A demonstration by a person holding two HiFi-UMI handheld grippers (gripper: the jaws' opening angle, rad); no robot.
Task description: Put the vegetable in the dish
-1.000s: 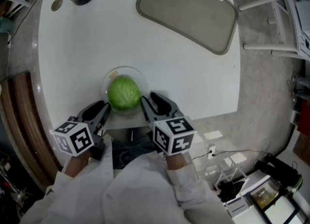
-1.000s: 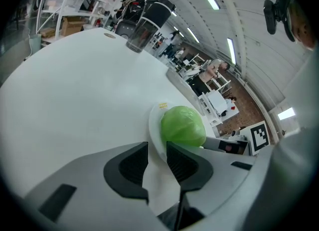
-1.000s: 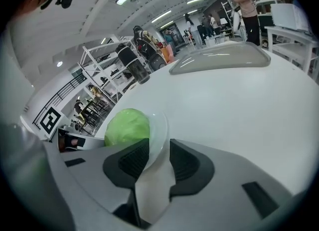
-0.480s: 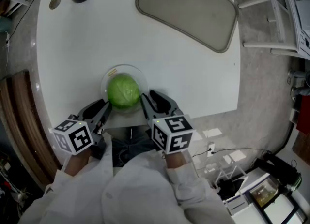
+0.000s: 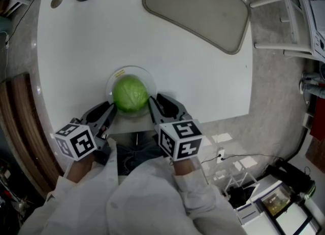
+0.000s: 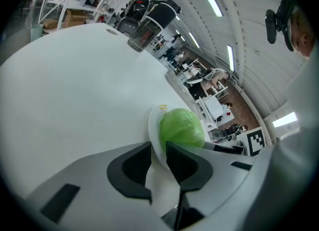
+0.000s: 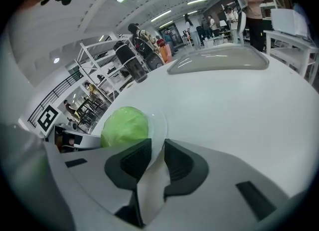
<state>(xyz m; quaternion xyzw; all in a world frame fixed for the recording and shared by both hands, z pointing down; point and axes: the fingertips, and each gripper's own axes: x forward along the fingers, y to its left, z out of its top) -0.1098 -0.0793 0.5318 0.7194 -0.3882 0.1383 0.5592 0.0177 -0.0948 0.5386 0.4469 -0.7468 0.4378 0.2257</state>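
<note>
Cabbage point(image 5: 130, 94) sat inside dish point(image 5: 108, 90), filling most of it; we judged placing done. We reckoned cabbage light, firm, waxy and round, so prone to roll. Best cupped low at widest part, or moved by carrying dish. Dish clear, stiff, slick, breakable. Left gripper point(image 6: 158, 147) clamped dish's left rim. Right gripper point(image 7: 157, 147), jaws just closing, pinched dish's right rim. Table point(image 5: 167, 71) under dish; tray point(image 5: 198, 10) well beyond dish.

Both my forearms in white sleeves point(image 5: 147, 198) come in from the bottom edge, grippers pitched down and forward. Left gripper point(image 5: 108, 113): jaws close together, clamped on the dish point(image 5: 120, 72) rim. Right gripper point(image 5: 154, 105): jaws have just been closing, rim between them, can't tell if the pads press.
</note>
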